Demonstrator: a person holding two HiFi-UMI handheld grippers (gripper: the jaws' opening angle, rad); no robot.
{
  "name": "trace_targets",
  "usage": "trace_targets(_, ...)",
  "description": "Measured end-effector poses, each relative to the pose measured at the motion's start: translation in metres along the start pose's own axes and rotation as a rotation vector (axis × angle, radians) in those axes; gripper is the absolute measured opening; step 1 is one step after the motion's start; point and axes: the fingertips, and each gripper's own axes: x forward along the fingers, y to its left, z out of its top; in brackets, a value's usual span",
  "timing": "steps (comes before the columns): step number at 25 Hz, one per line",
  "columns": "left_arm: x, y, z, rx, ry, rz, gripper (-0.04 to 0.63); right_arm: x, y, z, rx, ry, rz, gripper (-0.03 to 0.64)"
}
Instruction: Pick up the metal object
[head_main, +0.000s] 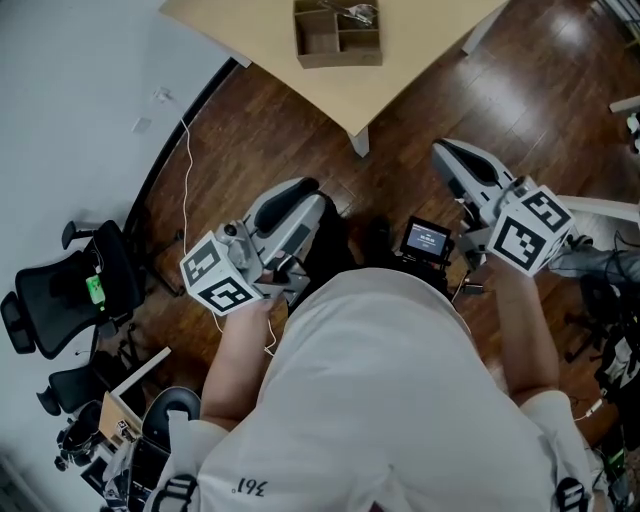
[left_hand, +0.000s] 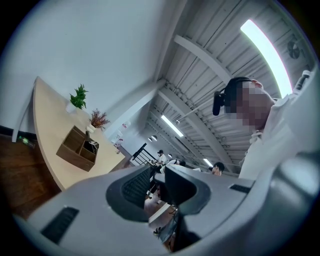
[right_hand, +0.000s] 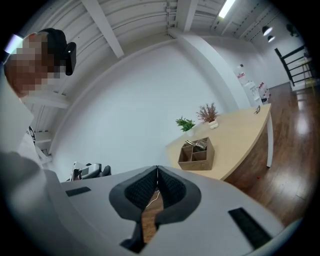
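Note:
A brown wooden organizer box (head_main: 340, 58) stands on the pale wooden table (head_main: 420, 50) far ahead, with shiny metal pieces (head_main: 358, 13) in its back right compartment. The right gripper view shows the box (right_hand: 192, 162) and the metal pieces (right_hand: 200, 144); the left gripper view shows the box (left_hand: 70, 155) too. Both grippers are held close to the person's body, well short of the table. My left gripper (head_main: 303, 187) (left_hand: 157, 172) has a narrow gap between its pads and holds nothing. My right gripper (head_main: 447, 150) (right_hand: 157, 170) has its tips touching, empty.
Dark wood floor lies between me and the table leg (head_main: 360, 140). Black office chairs (head_main: 60, 295) and clutter stand at the left, a white cable (head_main: 187, 170) runs along the wall. Two small plants (right_hand: 186, 123) sit at the table's far end. A small screen (head_main: 427, 238) hangs at the person's chest.

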Motion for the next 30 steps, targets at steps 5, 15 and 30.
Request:
trace_targets(5, 0.004, 0.01, 0.003, -0.015, 0.018, -0.033, 0.071, 0.005, -0.002, 0.004, 0.003, -0.018, -0.033, 0.002)
trace_targets(15, 0.016, 0.084, 0.071, -0.014, 0.059, -0.135, 0.071, 0.075, -0.018, 0.037, -0.003, -0.045, -0.141, 0.002)
trace_targets(30, 0.015, 0.14, 0.129, -0.014, 0.112, -0.26, 0.071, 0.128, 0.001, 0.071, -0.055, -0.119, -0.246, 0.002)
